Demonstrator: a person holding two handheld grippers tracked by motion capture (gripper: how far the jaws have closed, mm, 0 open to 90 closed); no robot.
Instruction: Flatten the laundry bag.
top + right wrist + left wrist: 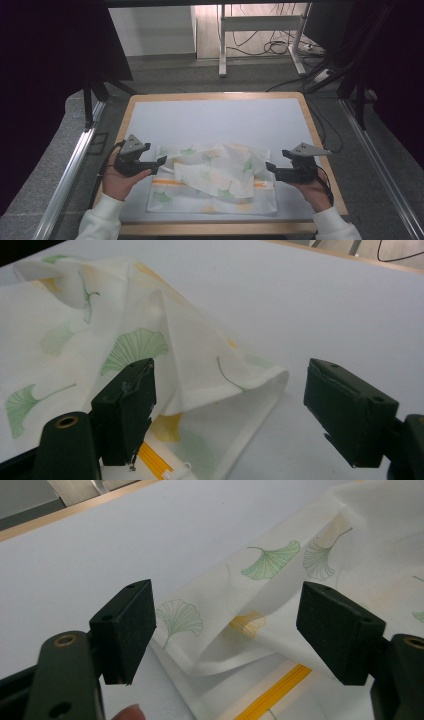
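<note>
On the near half of the tabletop (215, 115) the ginkgo-print cloth (215, 177) is left rumpled, half-folded; both tongs, left (161, 161) and right (269, 167), are held spread at its side edges, nothing pinched yet.

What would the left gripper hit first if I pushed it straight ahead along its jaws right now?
Most likely the cloth: the left gripper is open and its jaws frame the loose folded edge lying just ahead on the table mat. How near it is, I can't judge exactly.

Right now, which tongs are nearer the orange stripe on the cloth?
Left. The left tongs hang open at the cloth's left edge, just above where the orange stripe starts. The right tongs are open at the right edge, slightly farther from its other end.
</note>
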